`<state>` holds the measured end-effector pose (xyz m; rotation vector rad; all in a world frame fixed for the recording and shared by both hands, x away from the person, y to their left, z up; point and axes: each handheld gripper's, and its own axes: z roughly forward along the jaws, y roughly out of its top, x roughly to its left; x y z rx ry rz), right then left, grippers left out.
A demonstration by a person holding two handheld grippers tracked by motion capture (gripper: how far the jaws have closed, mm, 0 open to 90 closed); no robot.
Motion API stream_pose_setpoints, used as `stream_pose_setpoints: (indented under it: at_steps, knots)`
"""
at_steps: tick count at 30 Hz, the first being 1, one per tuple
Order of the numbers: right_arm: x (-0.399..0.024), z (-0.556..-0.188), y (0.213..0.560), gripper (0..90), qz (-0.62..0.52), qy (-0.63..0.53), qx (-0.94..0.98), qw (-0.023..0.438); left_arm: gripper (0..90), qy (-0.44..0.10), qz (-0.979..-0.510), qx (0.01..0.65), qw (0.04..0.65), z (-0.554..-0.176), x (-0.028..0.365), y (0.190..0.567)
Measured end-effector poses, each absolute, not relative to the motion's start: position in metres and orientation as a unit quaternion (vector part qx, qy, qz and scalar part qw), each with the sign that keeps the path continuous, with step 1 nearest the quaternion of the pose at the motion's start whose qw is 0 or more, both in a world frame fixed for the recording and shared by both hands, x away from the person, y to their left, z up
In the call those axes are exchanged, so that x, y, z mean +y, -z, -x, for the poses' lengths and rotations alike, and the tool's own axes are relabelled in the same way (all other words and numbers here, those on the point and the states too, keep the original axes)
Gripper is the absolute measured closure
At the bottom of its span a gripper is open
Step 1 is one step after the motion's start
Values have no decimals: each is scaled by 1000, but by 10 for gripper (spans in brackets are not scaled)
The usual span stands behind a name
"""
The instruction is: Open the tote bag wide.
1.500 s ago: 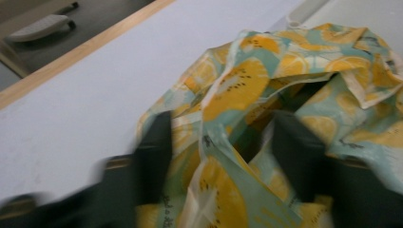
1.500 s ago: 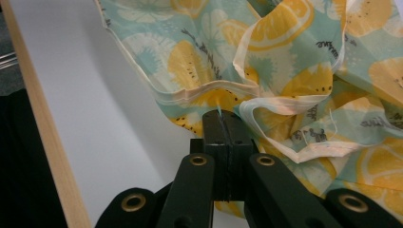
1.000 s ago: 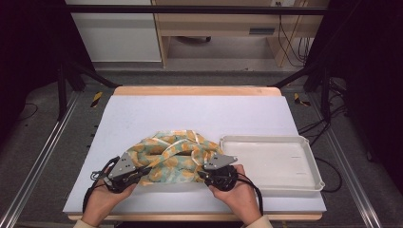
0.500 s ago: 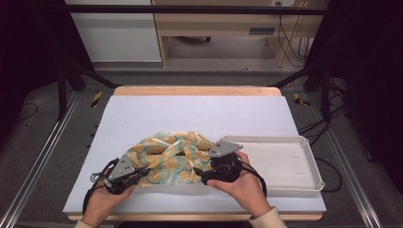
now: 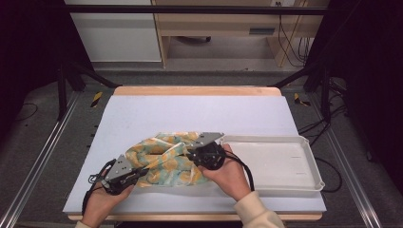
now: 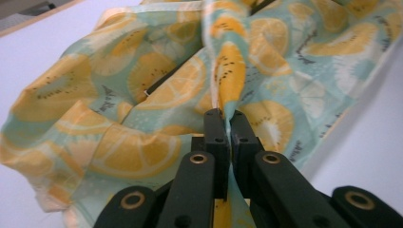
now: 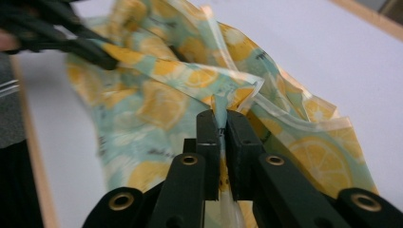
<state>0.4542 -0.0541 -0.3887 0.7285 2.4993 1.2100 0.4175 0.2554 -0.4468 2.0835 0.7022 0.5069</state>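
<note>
Both clamped on the cloth (image 5: 164,159), which lies bunched just left of the tray (image 5: 285,164). Your right gripper (image 7: 220,124) has just closed on a thin fold, left gripper (image 6: 226,124) pinches the edge. Pull apart too fast & the fold may slip out.

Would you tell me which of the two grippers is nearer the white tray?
The right gripper, shut on the fruit-print cloth, sits beside the white tray. The left gripper pinches the cloth's opposite, far side.
</note>
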Motion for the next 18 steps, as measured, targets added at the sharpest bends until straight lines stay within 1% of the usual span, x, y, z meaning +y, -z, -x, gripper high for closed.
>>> stream_pose_setpoints:
  at_steps: [1,2,3,4,5,6,7,9,13,14,17,18]
  knots:
    - [-59,-447,388,865,-243,-422,863,135,886,-209,-831,286,428,-418,256,447]
    - [-69,-431,388,875,-227,-429,864,135,888,-223,-830,289,422,-419,258,447]
    - [-69,-431,388,875,-227,-429,864,135,889,-223,-830,289,422,-419,258,447]
    - [-80,-415,390,884,-215,-437,864,132,890,-231,-822,301,424,-419,260,446]
    - [-85,-408,392,888,-210,-436,865,131,890,-231,-822,301,424,-419,260,446]
    - [-89,-402,395,889,-203,-435,868,128,891,-243,-815,309,425,-419,263,446]
    - [-89,-402,395,889,-203,-435,868,128,891,-243,-815,309,425,-419,263,446]
    - [-97,-390,407,892,-198,-425,875,125,889,-243,-810,314,433,-418,265,447]
    - [-99,-388,421,893,-205,-411,880,124,878,-238,-820,307,421,-413,264,450]
    - [-98,-390,428,890,-212,-400,882,128,866,-233,-823,305,419,-409,266,451]
    - [-96,-391,432,864,-214,-393,886,123,781,-229,-824,301,421,-404,270,451]
    - [-94,-391,433,794,-209,-389,888,124,748,-227,-824,296,426,-398,274,452]
